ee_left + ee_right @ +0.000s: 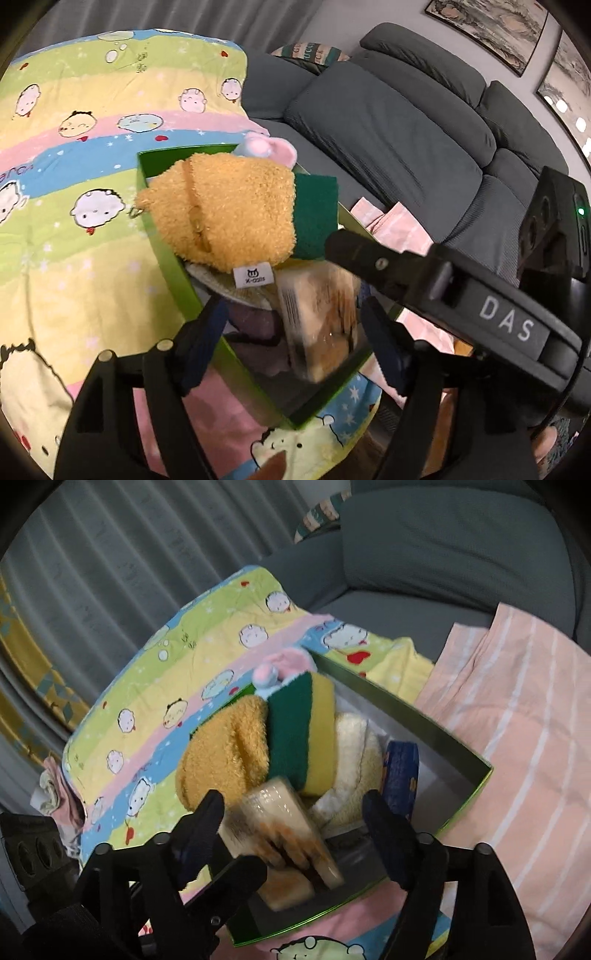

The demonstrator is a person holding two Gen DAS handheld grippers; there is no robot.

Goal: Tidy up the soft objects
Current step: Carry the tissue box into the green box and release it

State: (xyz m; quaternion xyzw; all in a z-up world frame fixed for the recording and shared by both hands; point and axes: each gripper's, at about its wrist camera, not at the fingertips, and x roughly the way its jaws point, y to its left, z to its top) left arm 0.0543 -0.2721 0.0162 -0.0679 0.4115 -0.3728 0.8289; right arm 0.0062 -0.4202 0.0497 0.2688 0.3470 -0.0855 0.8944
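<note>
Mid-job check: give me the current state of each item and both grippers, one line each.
Green open-top box: open, crowded, on the cartoon-print quilt.
Orange fuzzy plush toy: in the box, on top.
Green-and-yellow sponge: in the box, on edge, leaning on the plush.
Clear-wrapped tan packet: tilted over the box's near end, blurred.
Left gripper: open, astride the packet.
Right gripper: open, astride the packet.

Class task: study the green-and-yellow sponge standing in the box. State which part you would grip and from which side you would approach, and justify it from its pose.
Grip the green-and-yellow sponge across its two broad faces at its exposed upper end, coming from above. It stands on edge in the green box, wedged between the orange plush and the cream towel, so only its top is free; a side approach looks blocked.
</note>
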